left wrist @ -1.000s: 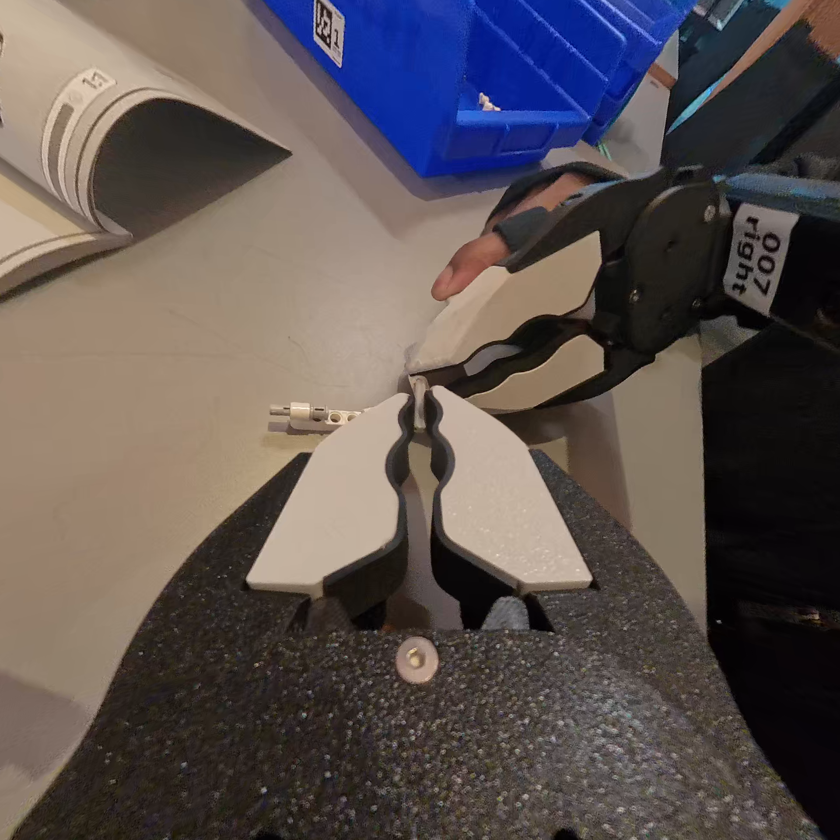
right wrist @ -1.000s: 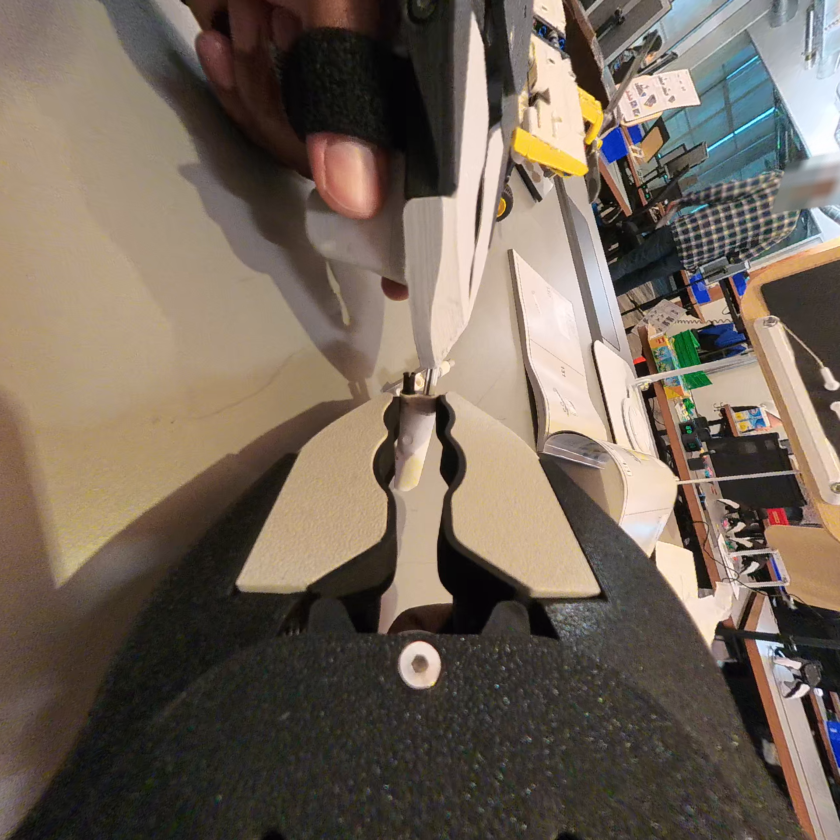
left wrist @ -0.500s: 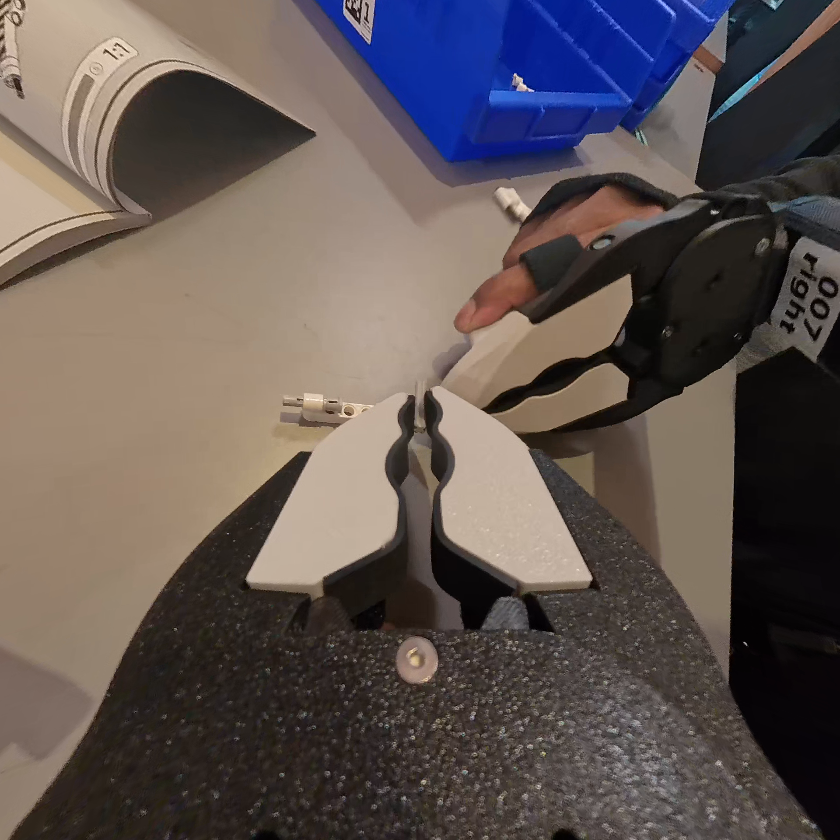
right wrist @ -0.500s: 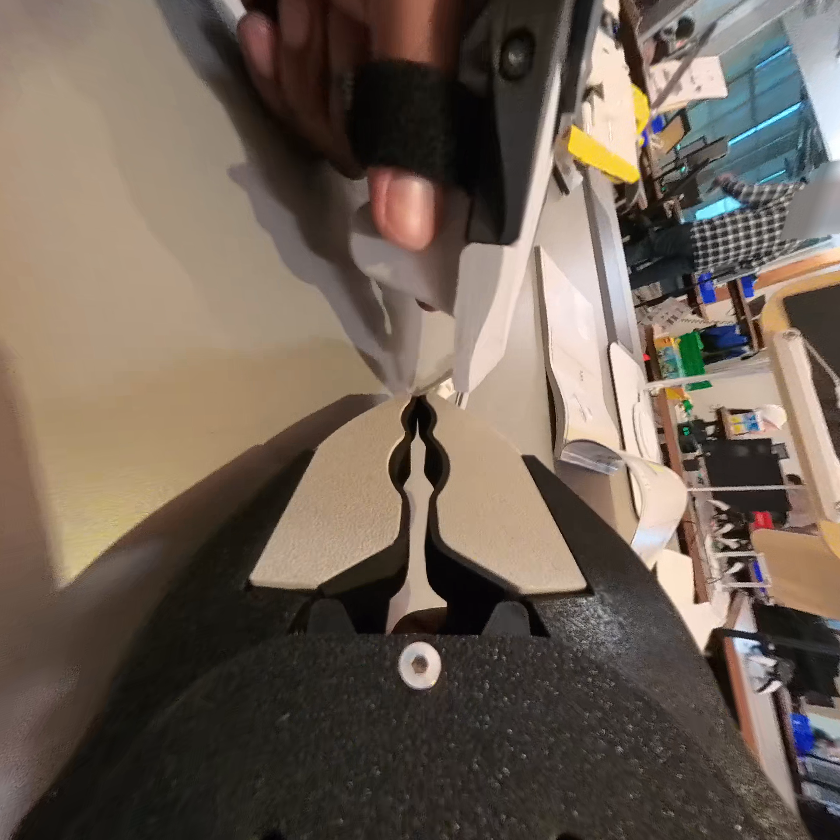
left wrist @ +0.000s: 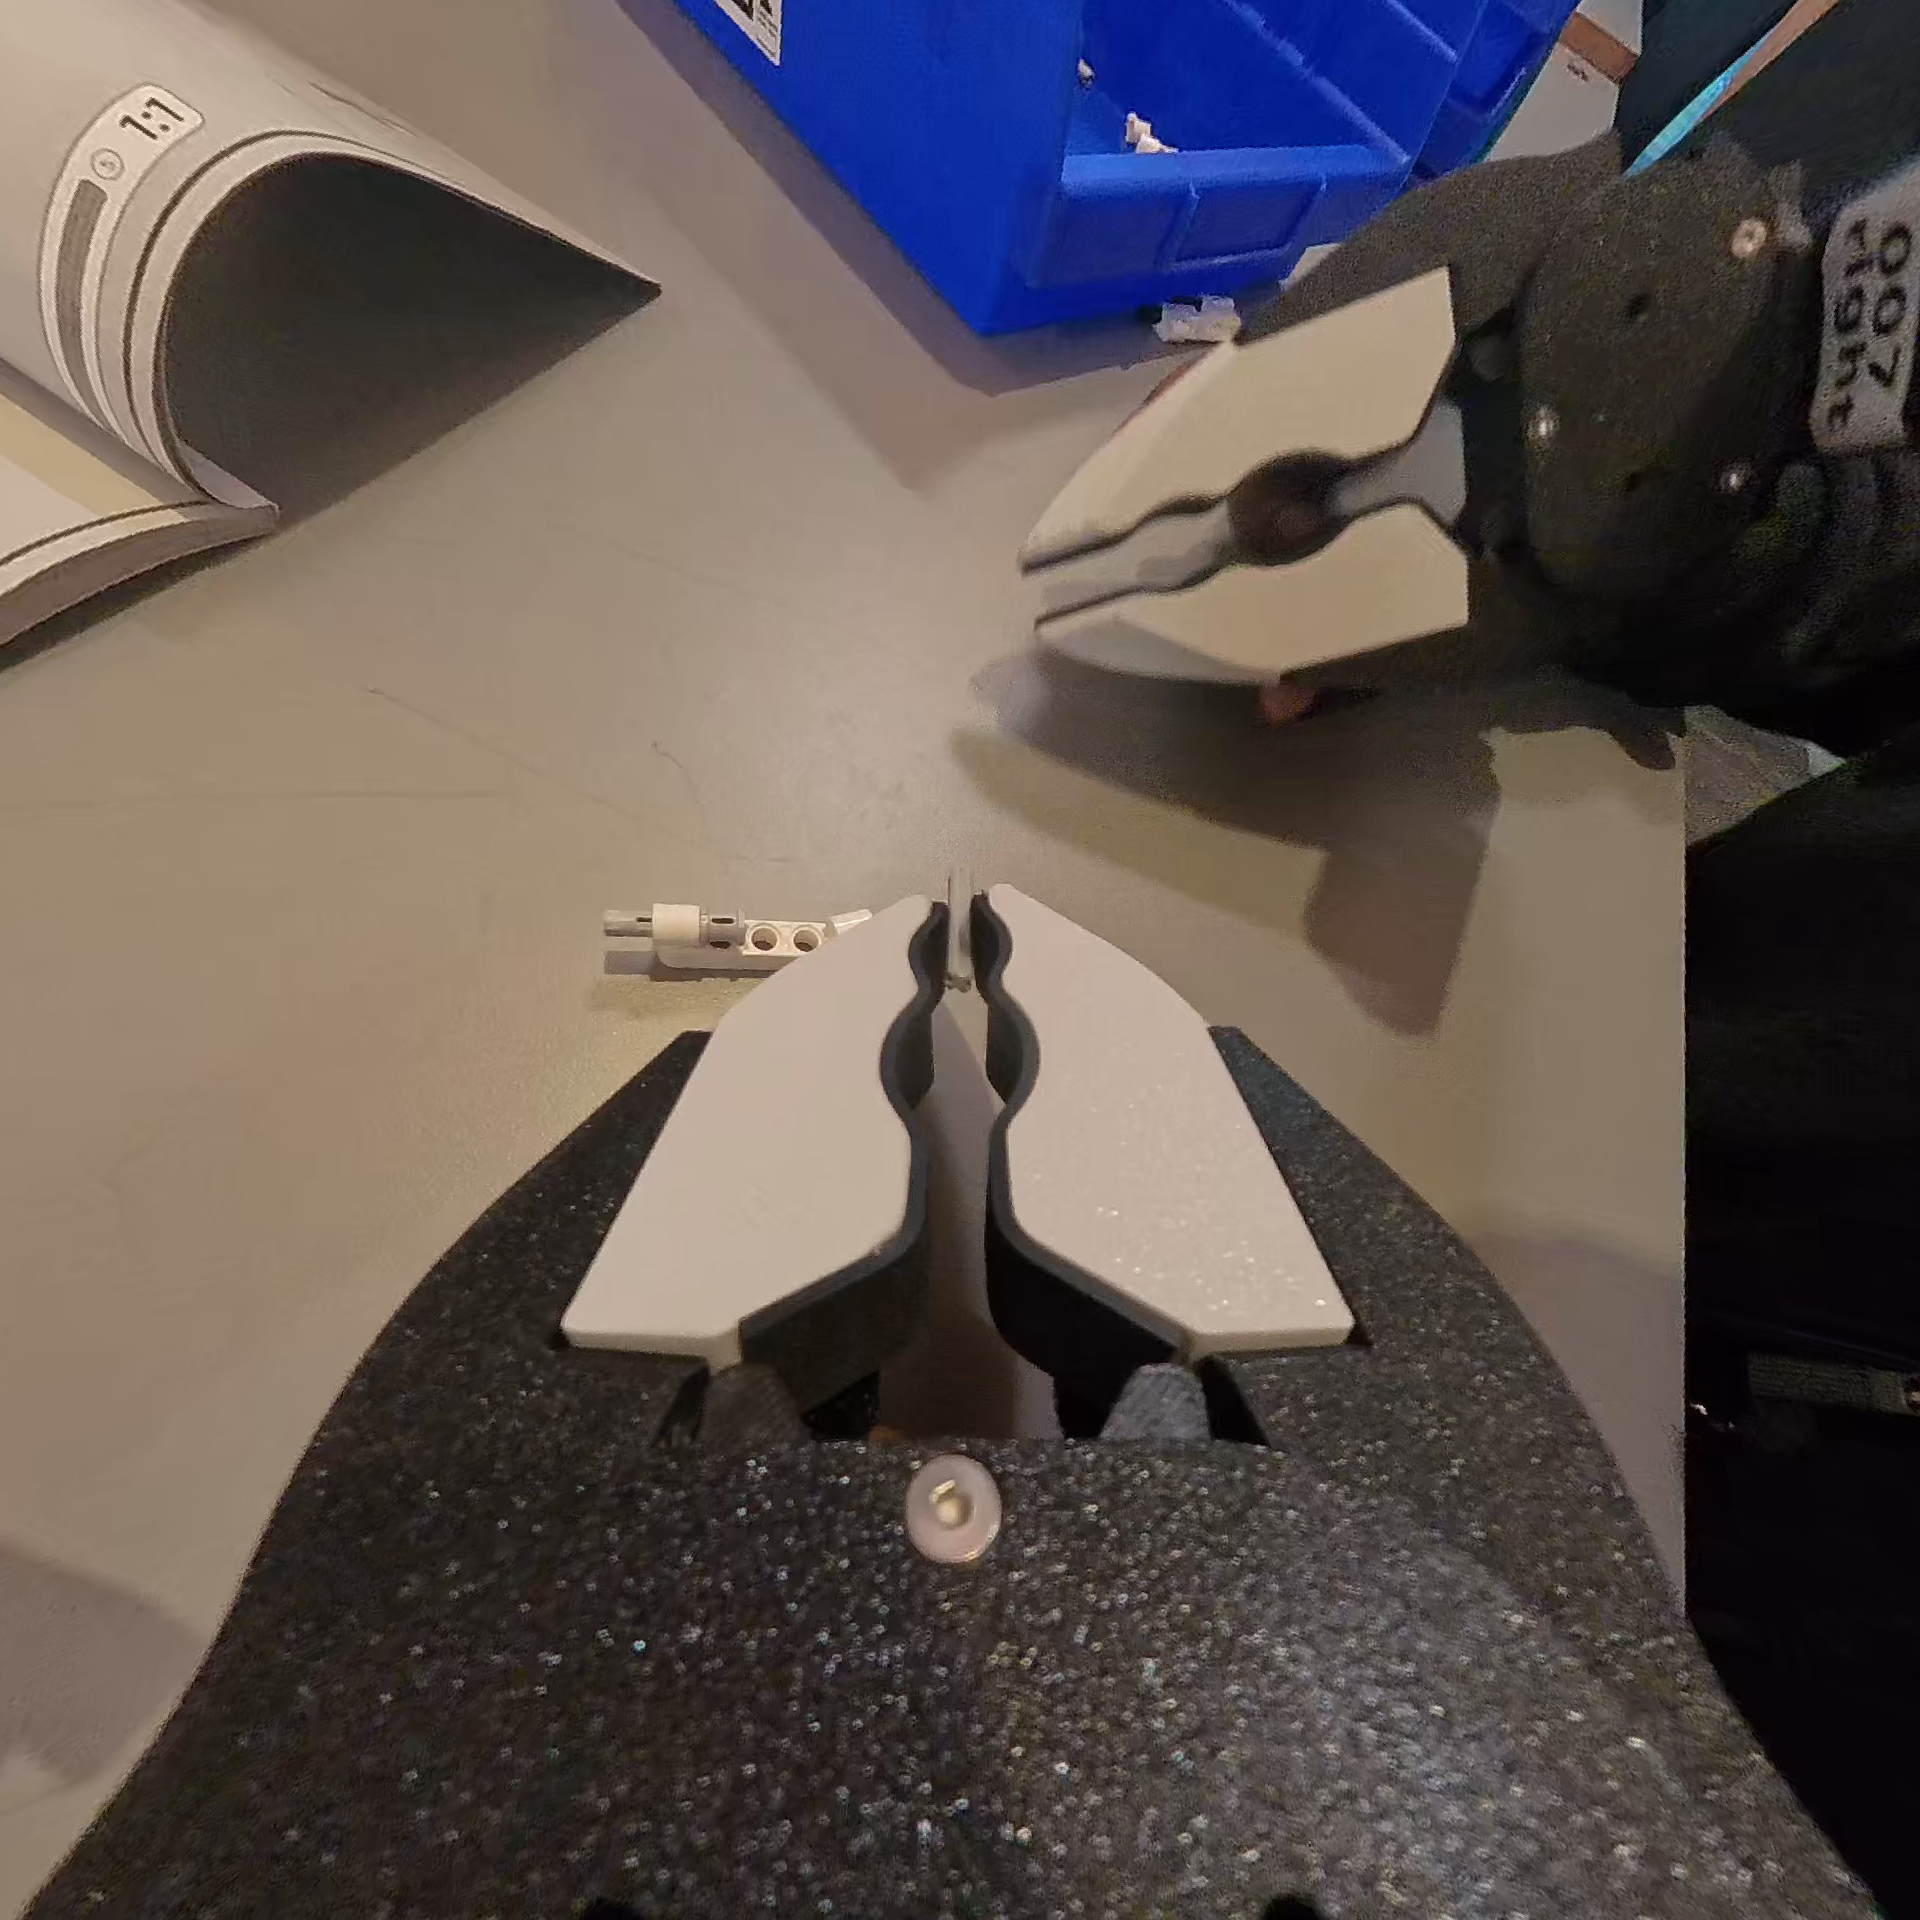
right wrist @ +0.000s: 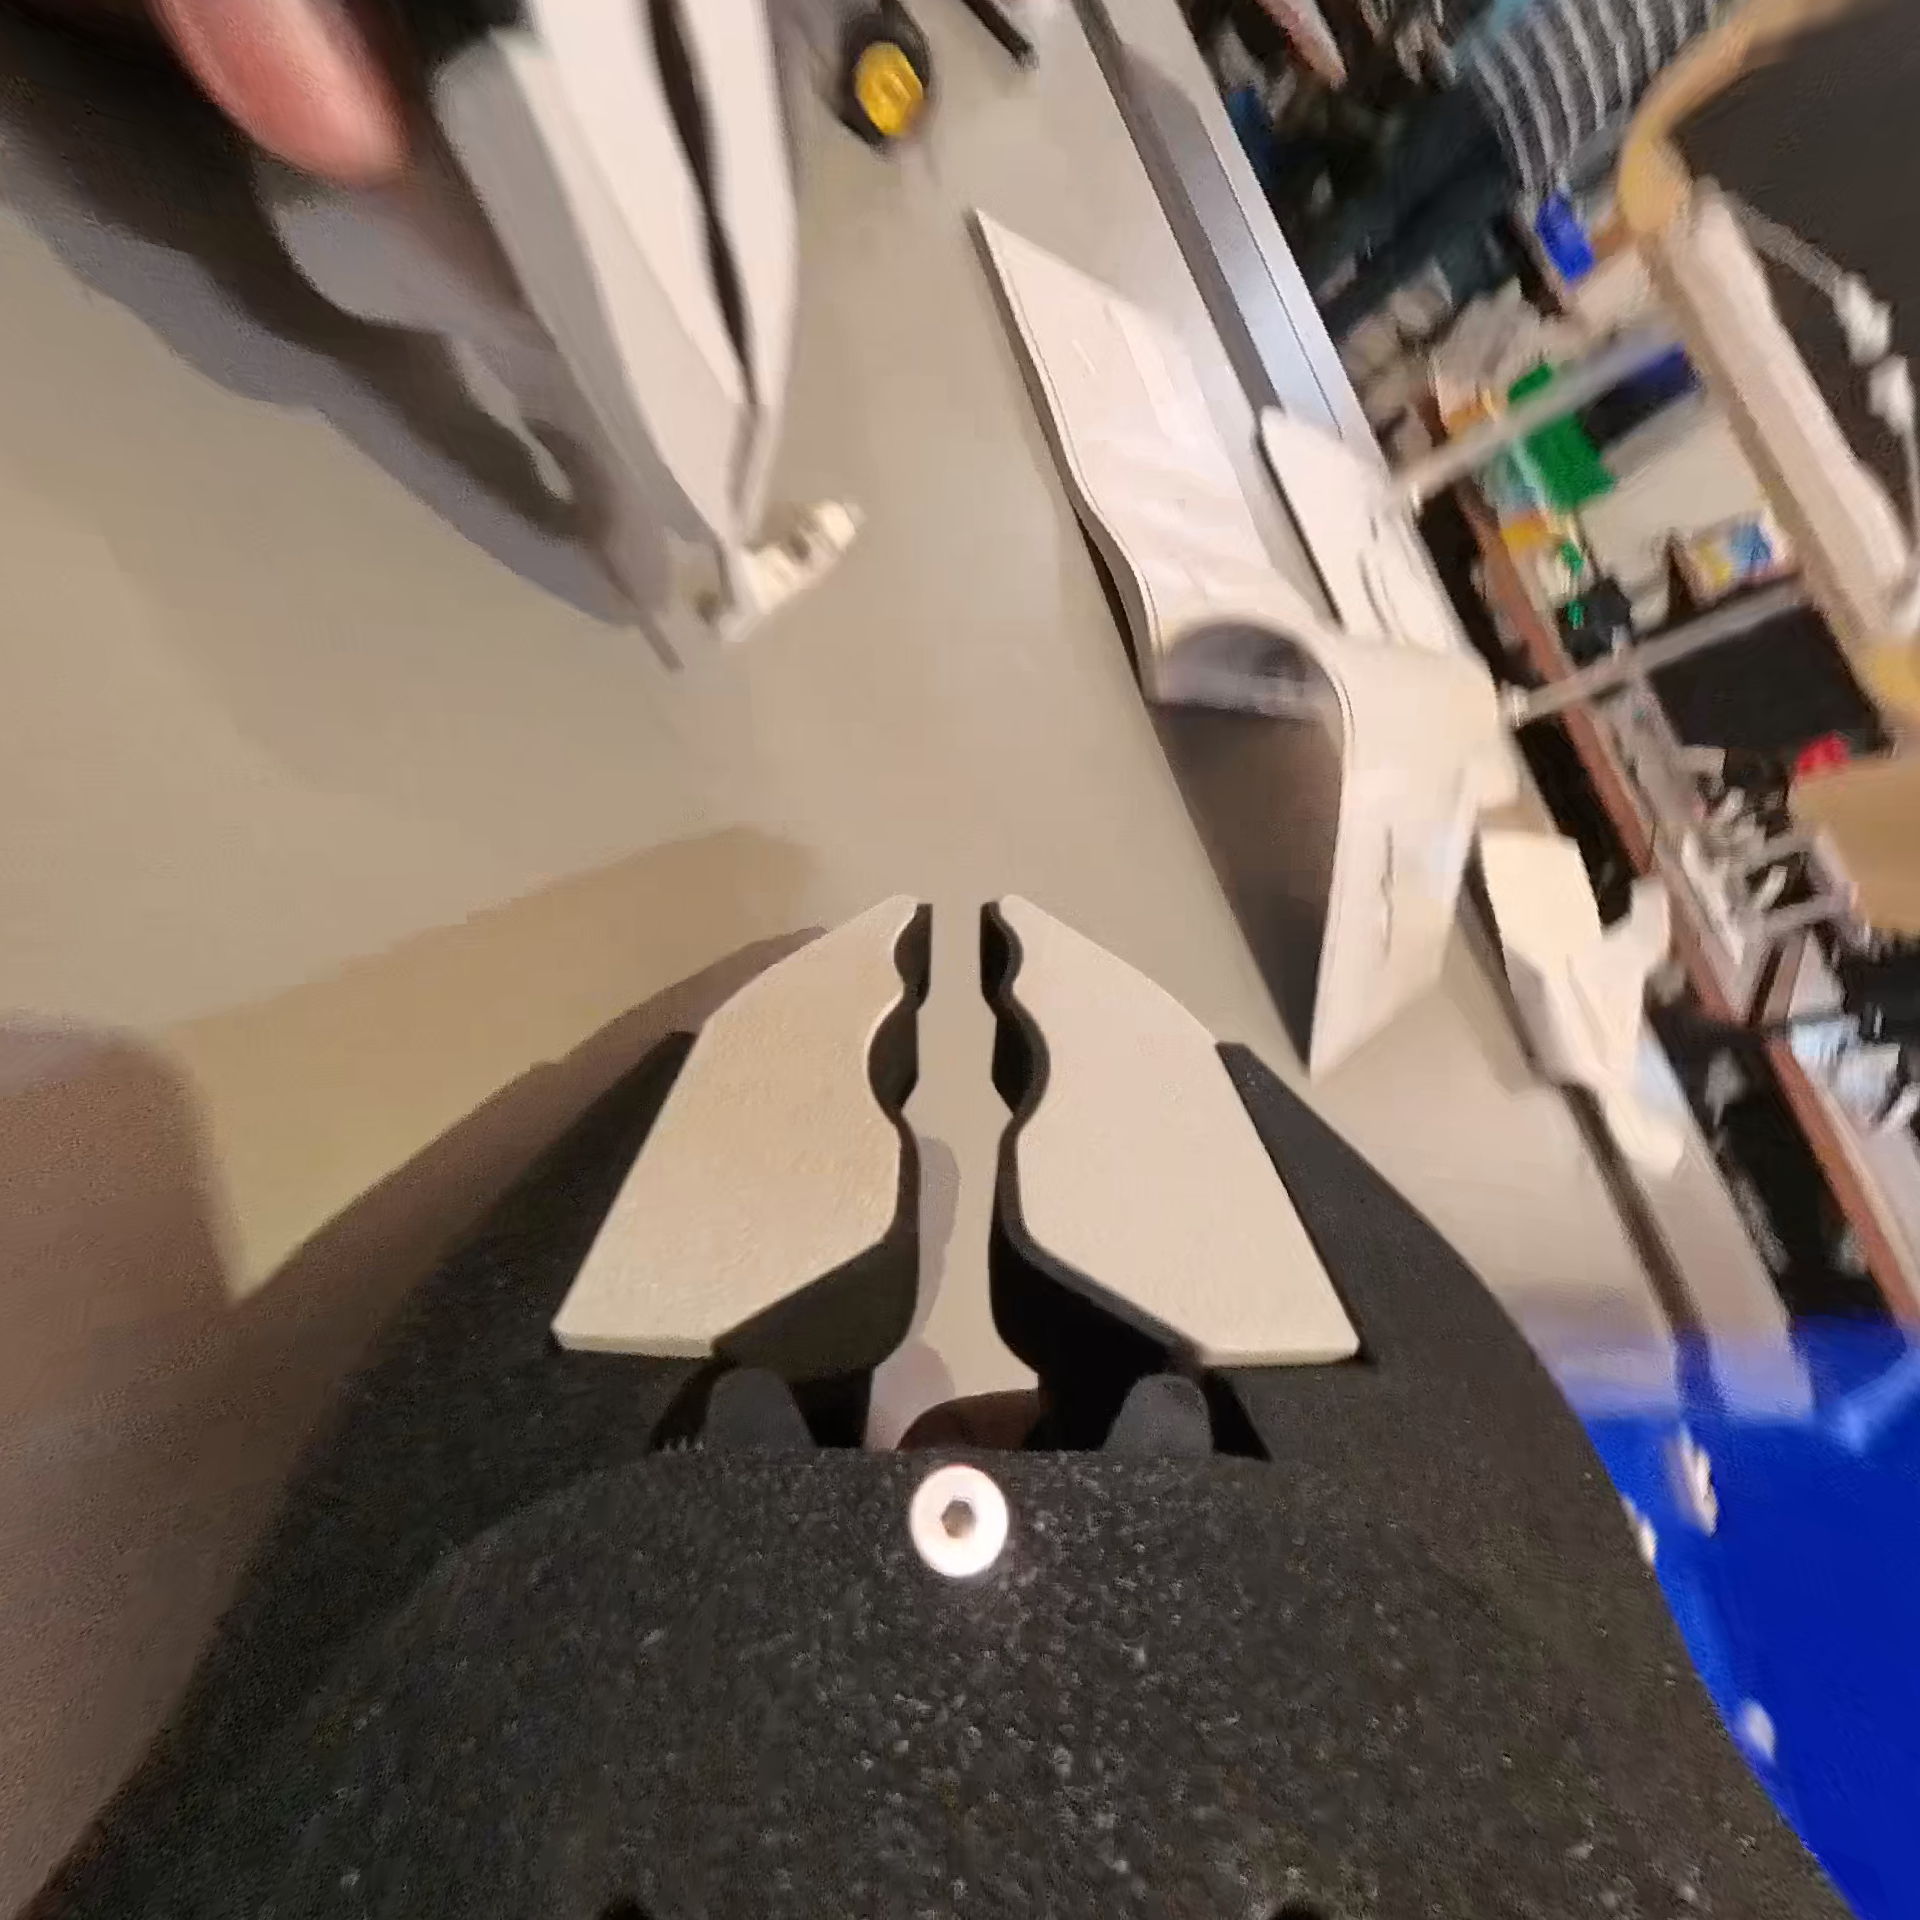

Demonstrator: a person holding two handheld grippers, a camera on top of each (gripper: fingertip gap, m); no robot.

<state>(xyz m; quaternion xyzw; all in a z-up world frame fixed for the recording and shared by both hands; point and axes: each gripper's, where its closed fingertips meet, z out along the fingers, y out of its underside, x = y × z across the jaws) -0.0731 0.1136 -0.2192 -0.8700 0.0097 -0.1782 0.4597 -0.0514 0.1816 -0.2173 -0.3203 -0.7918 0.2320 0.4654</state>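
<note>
On grey tabletop [left wrist: 416, 727]: open booklet [left wrist: 156, 312], blue bins [left wrist: 987, 156].

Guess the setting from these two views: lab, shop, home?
Most likely a workshop or lab bench for building-toy assembly: blue parts bins on a grey table, an open instruction booklet, a small white pinned beam, and blurred stocked shelving behind.

The right tool [left wrist: 1049, 592] has pulled back from the left tool [left wrist: 961, 914] and now hangs well apart from it above the counter [left wrist: 520, 727]. Its fingers [right wrist: 831, 1039], shut half a second ago, stand slightly parted with nothing between them.
</note>
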